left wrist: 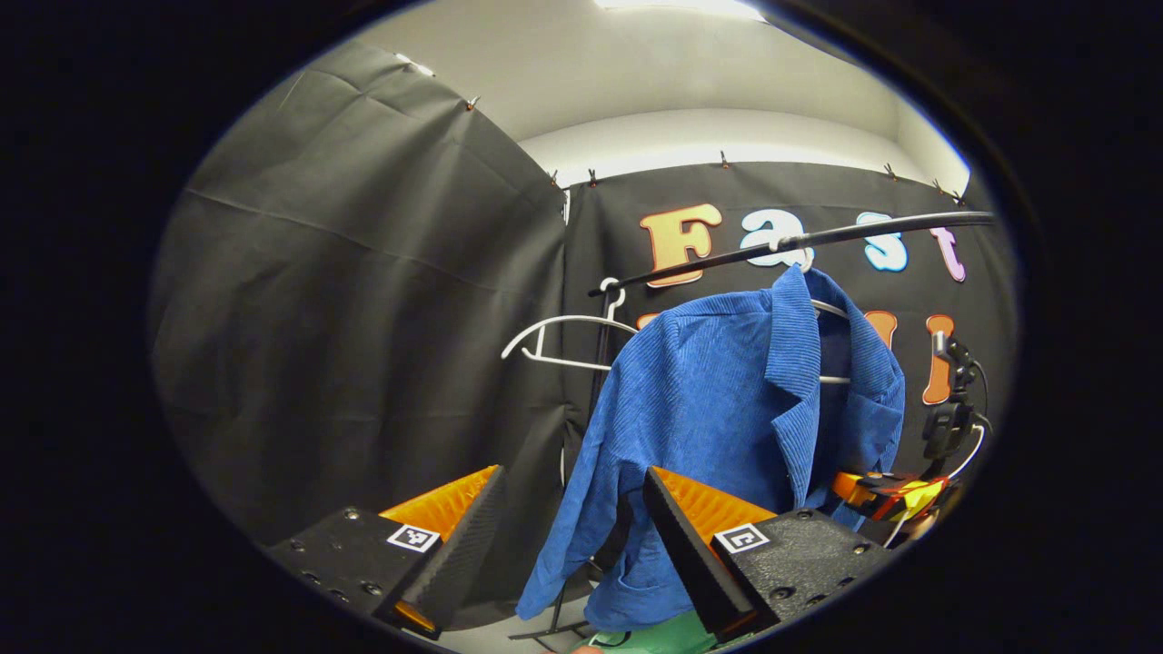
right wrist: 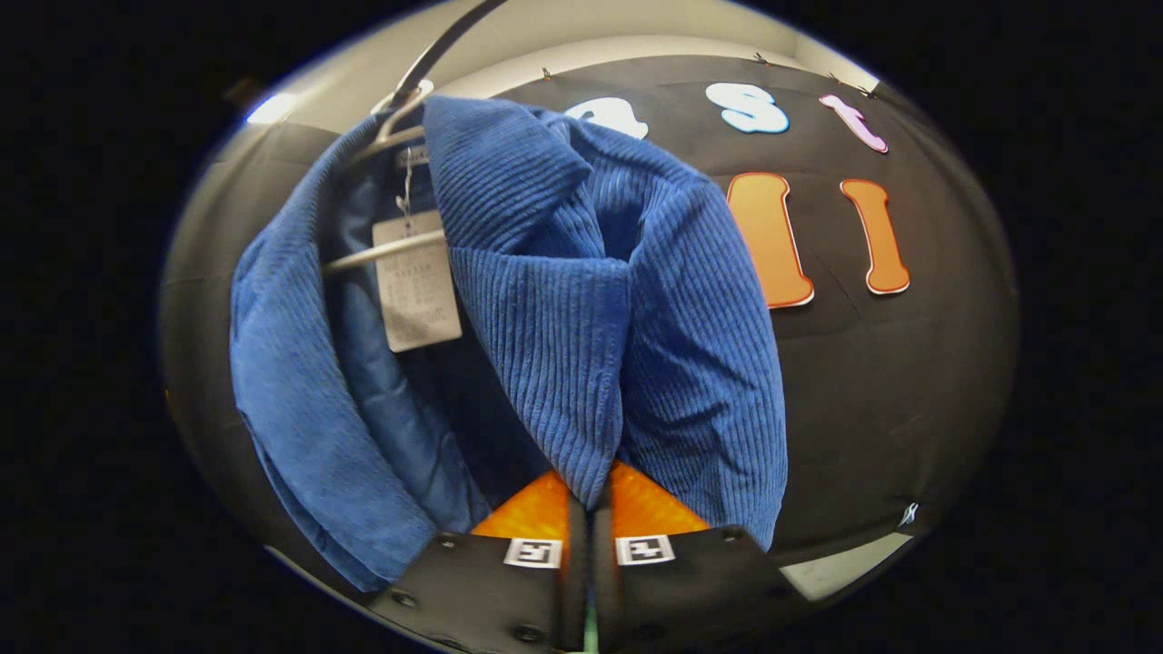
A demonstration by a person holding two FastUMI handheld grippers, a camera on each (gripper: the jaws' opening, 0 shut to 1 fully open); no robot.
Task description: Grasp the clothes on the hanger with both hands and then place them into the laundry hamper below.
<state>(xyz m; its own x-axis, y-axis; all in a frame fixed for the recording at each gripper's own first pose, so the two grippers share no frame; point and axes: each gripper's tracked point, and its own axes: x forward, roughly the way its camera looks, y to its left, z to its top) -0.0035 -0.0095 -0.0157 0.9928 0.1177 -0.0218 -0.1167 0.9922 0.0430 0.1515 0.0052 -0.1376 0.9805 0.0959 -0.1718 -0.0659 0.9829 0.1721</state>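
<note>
Right gripper view: right gripper (right wrist: 589,522) pinched closed on jacket (right wrist: 545,300) lapel, jacket hanging on hanger (right wrist: 386,250). Left gripper (left wrist: 563,536) spread open beside jacket sleeve (nothing between jaws). Best closed on that sleeve side before lifting off hanger.

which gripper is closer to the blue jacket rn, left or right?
Right. The right gripper is shut on the blue jacket, pinching its front edge. The left gripper is open, short of the jacket's left side, not touching.

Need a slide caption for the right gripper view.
Right gripper pinches the blue corduroy jacket's front edge while it hangs on its hanger.
</note>
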